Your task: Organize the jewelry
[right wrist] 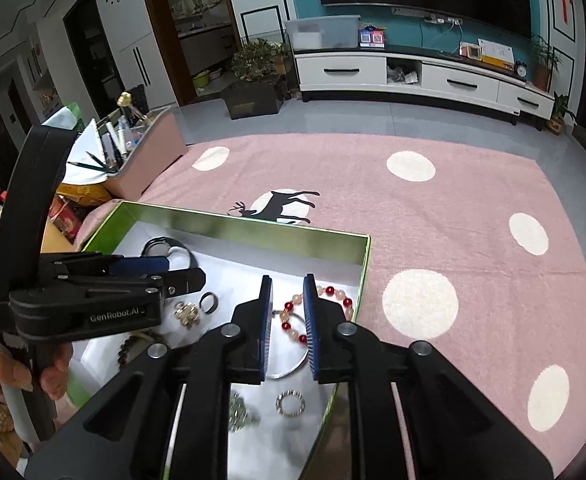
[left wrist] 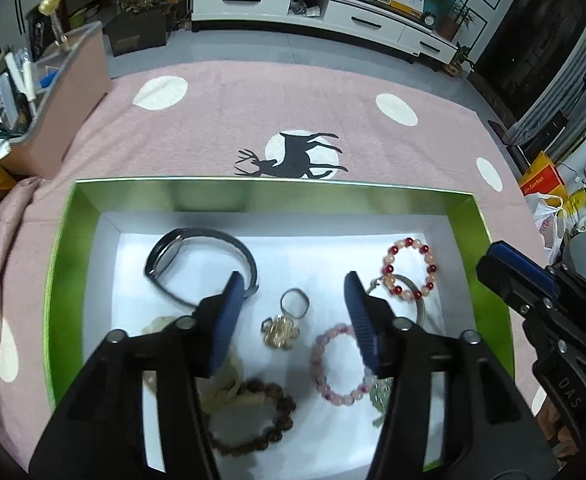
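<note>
— What's in the green box [left wrist: 489, 240], starting at its left side?

— Near the far left corner lies a black band [left wrist: 197, 264], curled in a loop. Toward the near left corner there's a brown bead bracelet [left wrist: 269, 420] with something pale and yellowish beside it, half hidden under the left tool [left wrist: 289, 320].

— And that tool?

— Its blue fingers are spread wide, hanging over the middle of the box and gripping nothing. Between them, on the white floor of the box, sits a small grey ring [left wrist: 294, 303], and just nearer than that a gold flower charm [left wrist: 279, 332]. The band's end passes behind the left finger.

— Further right?

— A pink bead bracelet [left wrist: 333, 364] runs under the left tool's right finger. Beyond it, toward the far right corner, is the red and peach bracelet [right wrist: 317, 312], lying across a thin silver bangle [right wrist: 289, 368].

— Where's the right tool [right wrist: 288, 326]?

— Over that same right side of the box. Its fingers stand a little apart, nothing pinched, and part of the red and peach bracelet shows in the gap between them while the rest spills past the right finger toward the box's right wall. Near the near right corner there's a small sparkly ring [right wrist: 290, 403] and a greenish cluster [right wrist: 241, 412] to its left.

— What's the box on?

— A pink cloth [right wrist: 453, 220] with white dots.
</note>
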